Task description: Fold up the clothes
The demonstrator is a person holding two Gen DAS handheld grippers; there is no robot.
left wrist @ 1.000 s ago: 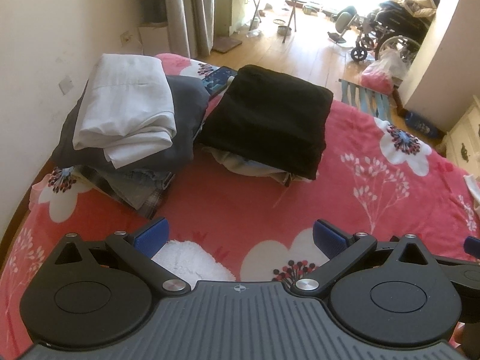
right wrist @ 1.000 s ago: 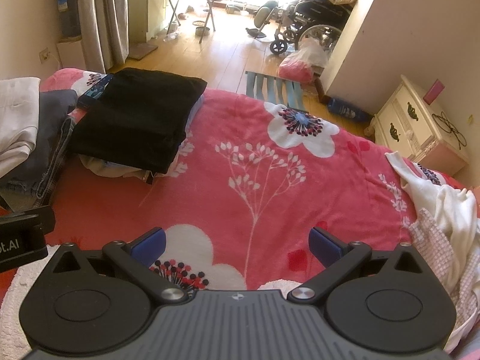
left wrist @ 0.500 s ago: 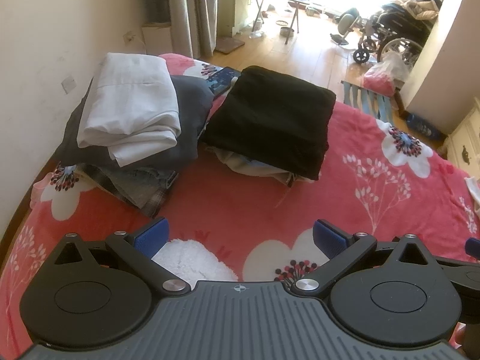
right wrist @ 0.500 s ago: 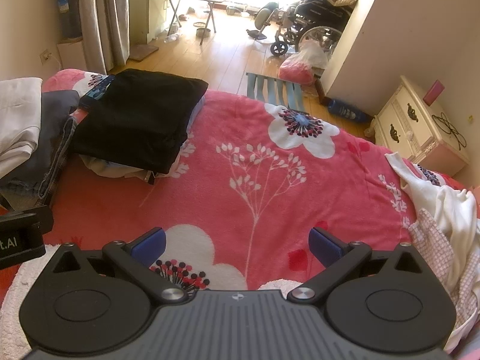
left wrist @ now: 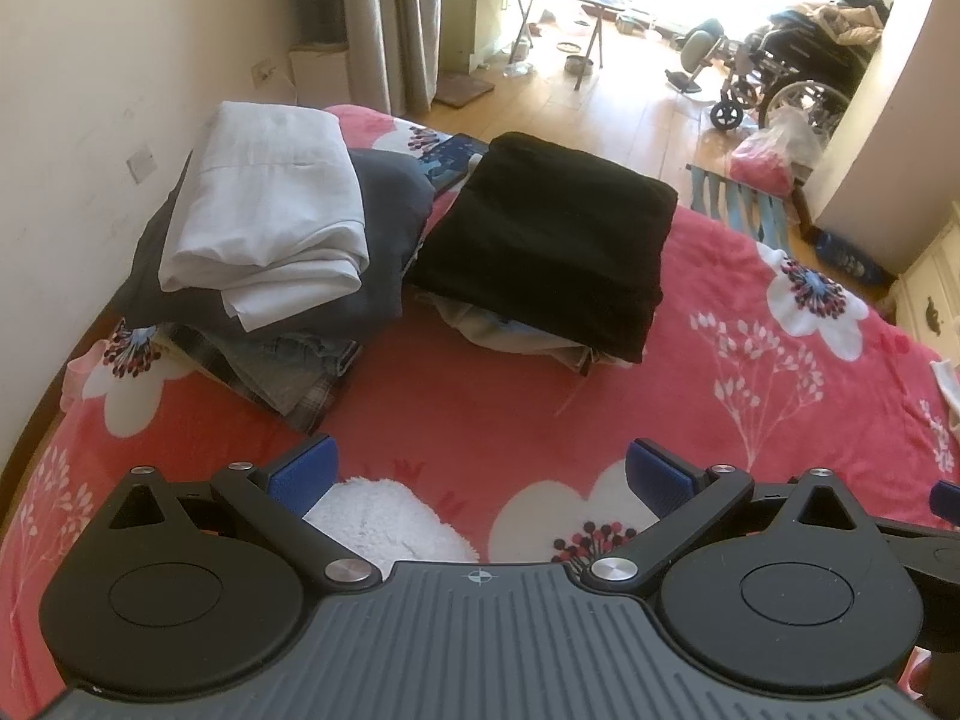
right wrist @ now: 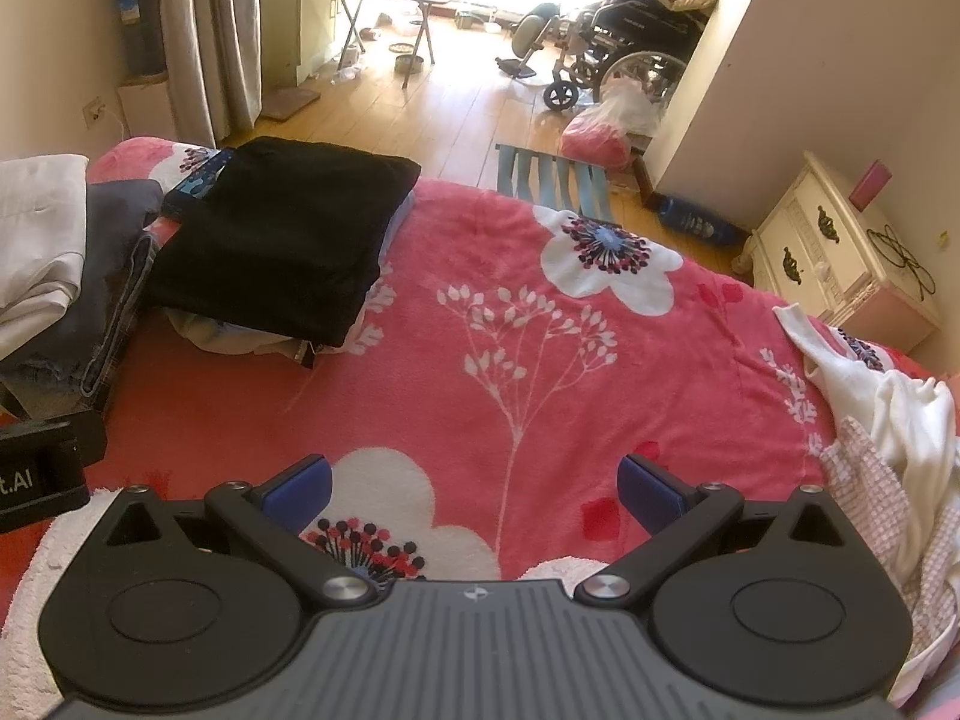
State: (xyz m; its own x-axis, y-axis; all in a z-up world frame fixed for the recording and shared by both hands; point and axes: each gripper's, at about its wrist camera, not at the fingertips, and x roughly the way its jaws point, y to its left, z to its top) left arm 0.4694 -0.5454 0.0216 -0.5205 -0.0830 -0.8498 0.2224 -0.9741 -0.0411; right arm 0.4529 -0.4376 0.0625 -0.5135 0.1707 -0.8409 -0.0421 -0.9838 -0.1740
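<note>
My left gripper (left wrist: 479, 474) hangs spread wide, nothing between the pads, just above a fluffy white towel (left wrist: 384, 519) on the pink floral blanket (left wrist: 480, 414). My right gripper (right wrist: 474, 483) is spread too, holding nothing, over the same blanket. Unfolded white and pink-checked clothes (right wrist: 882, 456) lie heaped at right. Farther off, 2 folded stacks: white top (left wrist: 270, 204) on grey and denim, and black garment (left wrist: 552, 246) beside it. Wheelchair (right wrist: 624, 42) beyond the bed.
</note>
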